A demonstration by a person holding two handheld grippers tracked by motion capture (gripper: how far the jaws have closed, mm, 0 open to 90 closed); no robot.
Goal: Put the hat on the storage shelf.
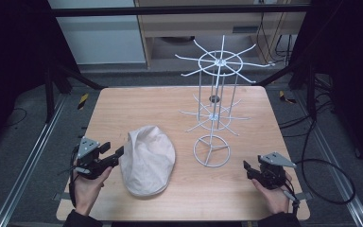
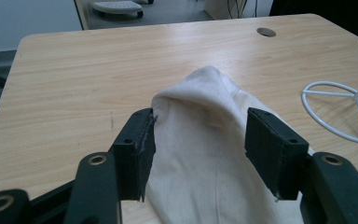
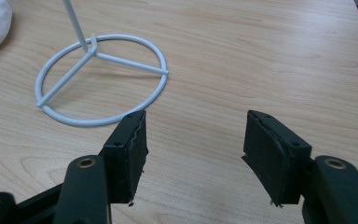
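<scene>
Left claw [image 1: 116, 153] released, jaws spread either side of the cap's [image 1: 147, 160] near edge; the left jaw looks to touch the cloth, the right one sits apart from it. Right claw [image 1: 247, 166] released too, low over bare counter [image 1: 246, 118], gripping nothing. Cap lies flat, front-left of centre. Just beside it to the right, white wire rack [image 1: 215, 106] stands upright, ring base on the wood.
</scene>
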